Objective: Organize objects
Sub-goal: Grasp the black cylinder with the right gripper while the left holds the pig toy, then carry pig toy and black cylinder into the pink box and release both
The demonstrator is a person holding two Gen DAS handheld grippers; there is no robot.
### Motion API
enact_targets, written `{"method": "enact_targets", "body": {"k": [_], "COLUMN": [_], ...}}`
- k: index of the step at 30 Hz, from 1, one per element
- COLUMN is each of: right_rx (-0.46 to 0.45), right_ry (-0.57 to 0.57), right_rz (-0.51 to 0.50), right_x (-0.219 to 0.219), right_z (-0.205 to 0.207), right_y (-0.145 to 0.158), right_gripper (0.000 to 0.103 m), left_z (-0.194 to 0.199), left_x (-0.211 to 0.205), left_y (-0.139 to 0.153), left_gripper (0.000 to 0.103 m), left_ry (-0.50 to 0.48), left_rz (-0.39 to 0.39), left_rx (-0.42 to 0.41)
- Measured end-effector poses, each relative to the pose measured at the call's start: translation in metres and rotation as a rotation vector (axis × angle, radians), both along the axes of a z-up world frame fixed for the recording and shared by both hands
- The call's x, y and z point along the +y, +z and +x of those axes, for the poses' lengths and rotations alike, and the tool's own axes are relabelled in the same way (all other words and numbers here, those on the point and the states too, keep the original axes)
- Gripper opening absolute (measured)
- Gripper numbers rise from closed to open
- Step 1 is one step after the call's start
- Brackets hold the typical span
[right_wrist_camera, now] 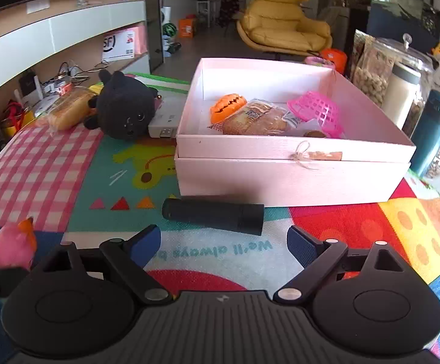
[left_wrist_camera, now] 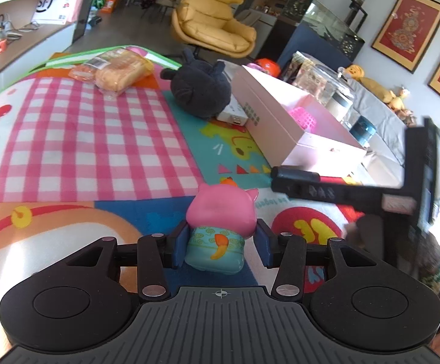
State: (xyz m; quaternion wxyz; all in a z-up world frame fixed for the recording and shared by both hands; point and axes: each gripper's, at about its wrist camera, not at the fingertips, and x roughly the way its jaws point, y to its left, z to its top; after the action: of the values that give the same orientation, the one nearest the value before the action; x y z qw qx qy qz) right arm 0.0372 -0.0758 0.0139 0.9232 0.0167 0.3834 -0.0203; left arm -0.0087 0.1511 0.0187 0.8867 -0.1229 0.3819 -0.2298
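Note:
A pink pig toy (left_wrist_camera: 220,215) with a teal body stands upright between the blue pads of my left gripper (left_wrist_camera: 221,244), which is shut on it just above the colourful play mat (left_wrist_camera: 77,139). The same toy (right_wrist_camera: 13,245) shows at the left edge of the right wrist view. My right gripper (right_wrist_camera: 224,242) is open over the mat with nothing between its fingers. A dark cylinder (right_wrist_camera: 213,214) lies on the mat just ahead of it, in front of the pale pink box (right_wrist_camera: 292,151). The box holds an orange toy (right_wrist_camera: 227,106), wrapped bread (right_wrist_camera: 259,119) and a pink basket (right_wrist_camera: 317,109).
A black plush (right_wrist_camera: 125,106) and a white device (right_wrist_camera: 163,124) sit left of the box. A bread pack (left_wrist_camera: 119,71) lies at the mat's far edge. Glass jars (right_wrist_camera: 401,91) and a teal flask (right_wrist_camera: 435,130) stand right of the box. A yellow armchair (right_wrist_camera: 280,21) is beyond.

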Motion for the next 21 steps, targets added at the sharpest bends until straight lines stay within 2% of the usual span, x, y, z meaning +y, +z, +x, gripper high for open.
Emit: {"method": "enact_targets", "body": {"k": [1, 4, 7, 14, 21], "right_rx": [-0.001, -0.016, -0.029, -0.088, -0.183], "right_ry": [-0.012, 0.005, 0.04, 0.102, 0.187], "right_rz": [0.0, -0.039, -0.056, -0.041, -0.017], "right_x": [0.004, 0.014, 0.018, 0.006, -0.026], "right_z": [0.003, 0.006, -0.001, -0.036, -0.102], "right_y": [-0.001, -0.002, 0.003, 0.021, 0.044], "right_gripper": [0.098, 0.096, 0.076, 0.075, 0.075], "left_z": [-0.001, -0.006, -0.012, -0.034, -0.07], "left_x": [0.0, -0.001, -0.004, -0.021, -0.057], "left_y": [0.0, 0.002, 0.006, 0.018, 0.037], "left_gripper": [0.05, 0.05, 0.05, 0.05, 0.05], "left_ry": [0.002, 0.004, 0.003, -0.01, -0.056], "left_rz": [0.002, 0.008, 0.015, 0.074, 0.161], "left_rx": [0.0, 0.0, -0.003, -0.025, -0.096]}}
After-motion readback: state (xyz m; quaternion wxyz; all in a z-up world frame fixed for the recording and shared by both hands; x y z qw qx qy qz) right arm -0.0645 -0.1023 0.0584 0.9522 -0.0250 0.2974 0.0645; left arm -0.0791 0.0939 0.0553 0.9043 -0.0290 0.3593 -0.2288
